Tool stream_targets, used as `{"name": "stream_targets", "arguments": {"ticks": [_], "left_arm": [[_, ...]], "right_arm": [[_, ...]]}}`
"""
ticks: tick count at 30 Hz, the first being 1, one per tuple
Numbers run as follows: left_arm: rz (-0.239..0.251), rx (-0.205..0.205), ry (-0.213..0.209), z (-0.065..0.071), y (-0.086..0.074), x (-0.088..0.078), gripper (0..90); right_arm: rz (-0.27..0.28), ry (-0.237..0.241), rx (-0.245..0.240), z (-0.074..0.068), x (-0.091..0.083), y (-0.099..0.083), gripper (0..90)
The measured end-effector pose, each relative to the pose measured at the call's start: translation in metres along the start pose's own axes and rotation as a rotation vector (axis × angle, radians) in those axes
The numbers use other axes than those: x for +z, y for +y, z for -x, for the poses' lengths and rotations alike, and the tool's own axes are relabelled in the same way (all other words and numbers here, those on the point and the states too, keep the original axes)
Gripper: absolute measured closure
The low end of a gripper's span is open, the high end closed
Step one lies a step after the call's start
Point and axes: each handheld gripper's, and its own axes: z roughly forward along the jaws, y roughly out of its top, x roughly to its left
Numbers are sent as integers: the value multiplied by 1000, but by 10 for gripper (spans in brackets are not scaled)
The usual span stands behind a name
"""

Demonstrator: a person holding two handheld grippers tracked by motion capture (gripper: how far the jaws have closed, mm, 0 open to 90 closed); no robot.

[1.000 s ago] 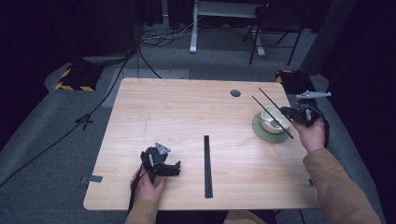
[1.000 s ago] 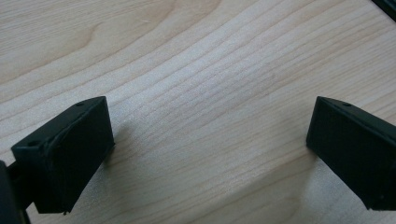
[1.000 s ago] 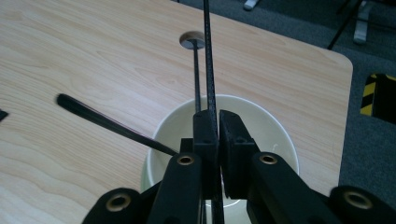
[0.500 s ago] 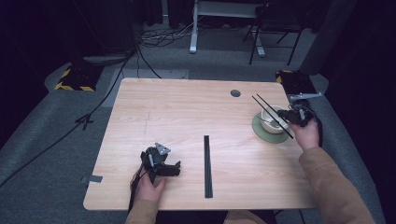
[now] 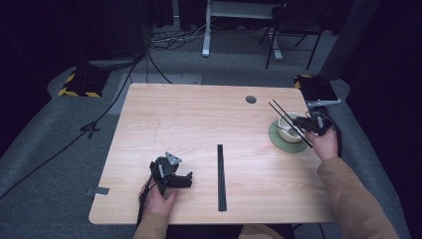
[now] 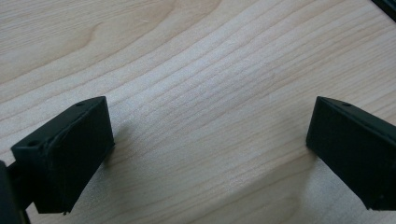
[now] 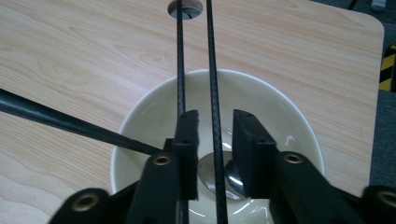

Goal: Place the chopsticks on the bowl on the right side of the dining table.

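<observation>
The right gripper view is showing what the high view is blurring: inside the cream bowl (image 7: 212,140) a spoon (image 7: 224,175) is lying, its dark handle leaning over the rim. The chopsticks (image 7: 212,70) are lying across that rim; the right tongs (image 7: 215,133) have just been parting, one stick loose between them. The bowl is sitting on a green saucer (image 5: 278,142) at the surface's (image 5: 199,114) right edge. The left tongs (image 6: 205,149) are standing wide apart over bare wood.

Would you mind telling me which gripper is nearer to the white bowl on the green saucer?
Right. The right gripper is directly over the white bowl, where two black chopsticks lie across the rim. The left gripper rests on the table's near left part, far from the bowl.
</observation>
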Motion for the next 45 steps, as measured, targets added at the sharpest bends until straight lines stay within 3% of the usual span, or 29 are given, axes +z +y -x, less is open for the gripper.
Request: {"name": "stream_targets", "arguments": {"ticks": [3, 8, 11, 16, 24, 26, 28, 32, 38, 45], "left_arm": [[0, 0, 0, 0, 0, 0, 10], [0, 0, 0, 0, 0, 0, 10], [0, 1, 2, 0, 0, 0, 10], [0, 0, 0, 0, 0, 0, 11], [-1, 2, 3, 0, 0, 0, 10], [0, 0, 0, 0, 0, 0, 10], [-1, 0, 1, 0, 0, 0, 10], [-1, 0, 0, 0, 0, 0, 10], [-3, -6, -4, 1, 1, 0, 10], [-4, -7, -3, 1, 1, 1, 9]], "right_arm": [[10, 36, -7, -3, 1, 2, 575], [-24, -16, -42, -9, 8, 4, 542], [-49, -21, -28, -9, 13, 4, 601], [-84, -17, -72, -10, 16, 3, 782], [-102, 17, -117, -14, 13, 1, 797], [-106, 42, -115, -14, 12, -1, 785], [-93, 59, -100, -14, 11, -2, 697], [-55, 60, -88, -15, 1, -4, 638], [1, 45, -71, -16, -22, -12, 581], [-23, 0, -74, -10, -25, -27, 568]]}}
